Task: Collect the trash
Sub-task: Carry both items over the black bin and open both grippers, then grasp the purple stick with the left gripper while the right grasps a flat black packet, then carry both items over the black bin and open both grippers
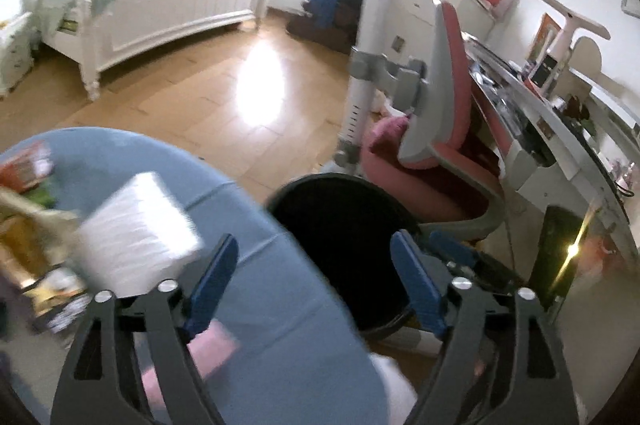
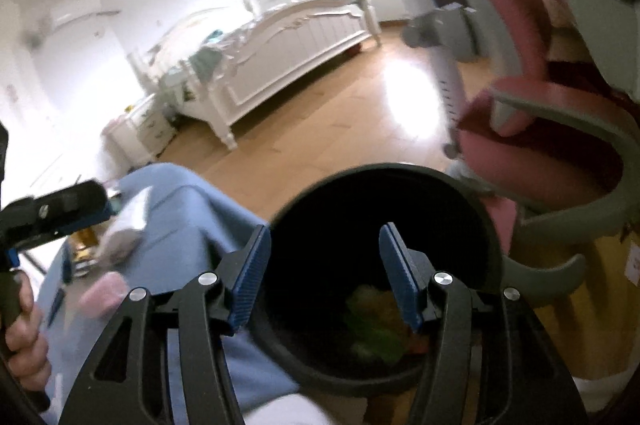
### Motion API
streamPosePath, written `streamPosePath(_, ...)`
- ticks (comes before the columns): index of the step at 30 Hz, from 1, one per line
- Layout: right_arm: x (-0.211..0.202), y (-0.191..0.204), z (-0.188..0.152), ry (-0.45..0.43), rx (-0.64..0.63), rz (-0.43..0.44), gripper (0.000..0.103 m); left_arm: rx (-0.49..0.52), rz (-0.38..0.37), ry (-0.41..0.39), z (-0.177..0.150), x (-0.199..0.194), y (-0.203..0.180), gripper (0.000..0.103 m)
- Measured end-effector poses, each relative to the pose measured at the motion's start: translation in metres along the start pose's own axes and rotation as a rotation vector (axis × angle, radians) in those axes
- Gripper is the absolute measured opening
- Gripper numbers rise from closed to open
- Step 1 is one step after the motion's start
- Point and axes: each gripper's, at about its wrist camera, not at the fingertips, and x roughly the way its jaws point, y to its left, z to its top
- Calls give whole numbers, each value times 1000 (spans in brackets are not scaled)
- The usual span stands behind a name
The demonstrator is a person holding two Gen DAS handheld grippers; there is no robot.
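1. The right gripper [image 2: 324, 267] hangs over the round black plastic bin [image 2: 490, 237], jaws spread and empty.
2. Crumpled green and orange trash [image 2: 372, 329] lies at the bin's bottom.
3. The left gripper [image 1: 312, 285] is spread wide, empty, above the right edge of the blue-clothed table [image 1: 280, 305], beside the bin.
4. A white tissue pack [image 1: 138, 225] sits near the table's left edge.

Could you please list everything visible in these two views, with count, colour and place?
round black trash bin: one, black, on the floor beside the blue table; green and orange trash inside
blue-covered table: one, blue, lower left
white tissue pack: one, white, on the table
pink soft item: one, pink, table's near edge
pink and grey chair: one, right of the bin
white bed: one, far wall
wooden floor: tan, centre
grey desk: one, cluttered, right
left gripper: black with blue pads, open, empty
right gripper: same, open over the bin
hand: one, on the left gripper's handle
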Motion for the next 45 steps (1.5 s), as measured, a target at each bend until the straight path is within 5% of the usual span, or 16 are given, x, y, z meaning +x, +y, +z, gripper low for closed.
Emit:
streamPosePath(7, -2, 90, 5, 30, -144, 137, 62, -42, 161, -69, -32, -70, 68, 81)
streamPosePath(15, 16, 224, -15, 150, -408, 291, 62, -112, 350, -44, -87, -125, 166, 81)
streamPosePath(22, 49, 298, -49, 245, -642, 241, 60, -150, 383, 31, -121, -133, 222, 80)
streamPosePath(27, 79, 303, -53, 276, -702, 132, 36, -156, 351, 77, -124, -126, 236, 56)
streamPosePath(32, 78, 299, -45, 236, -673, 145, 12, -146, 416, 90, -116, -121, 241, 14)
streamPosePath(35, 67, 290, -35, 219, -617, 186, 3, -200, 370, 58, -118, -127, 245, 13)
streamPosePath(45, 4, 251, -4, 136, -426, 358, 3, -198, 281, -77, -98, -152, 203, 13)
